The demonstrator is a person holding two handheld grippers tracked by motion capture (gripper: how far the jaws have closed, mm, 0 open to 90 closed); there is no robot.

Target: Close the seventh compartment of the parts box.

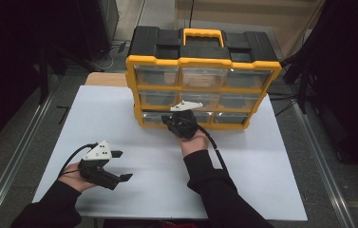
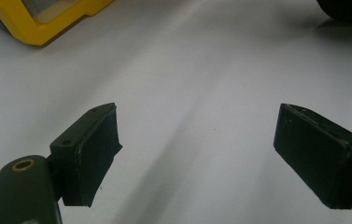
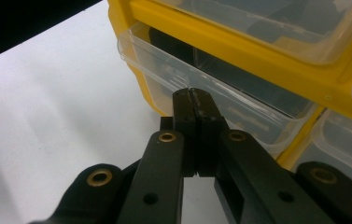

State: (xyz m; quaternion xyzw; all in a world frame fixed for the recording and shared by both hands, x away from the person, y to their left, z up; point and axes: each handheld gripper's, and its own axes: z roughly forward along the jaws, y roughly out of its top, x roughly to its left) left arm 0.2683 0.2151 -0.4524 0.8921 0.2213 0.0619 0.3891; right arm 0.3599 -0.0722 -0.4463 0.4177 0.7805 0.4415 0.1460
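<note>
Your left gripper (image 1: 119, 165) idles nearest you, jaws spread over the bare white table (image 1: 134, 190), likely kept clear. Farther on, your right gripper (image 3: 196, 108), jaws pressed together, meets the bottom-left clear drawer (image 3: 164, 70) of the yellow organizer (image 1: 204, 61), probably to work it.

Drawer cabinet (image 1: 200, 76) stands at far edge of table (image 1: 262, 166), centre; right gripper (image 1: 176, 116) at its bottom-left drawer (image 1: 153, 118); left gripper (image 1: 122, 166) near front-left corner

A lab-like recording room: white table (image 1: 119, 123), dark curtains (image 1: 5, 71), floor rails (image 1: 24, 142), cables (image 1: 115, 47).
</note>
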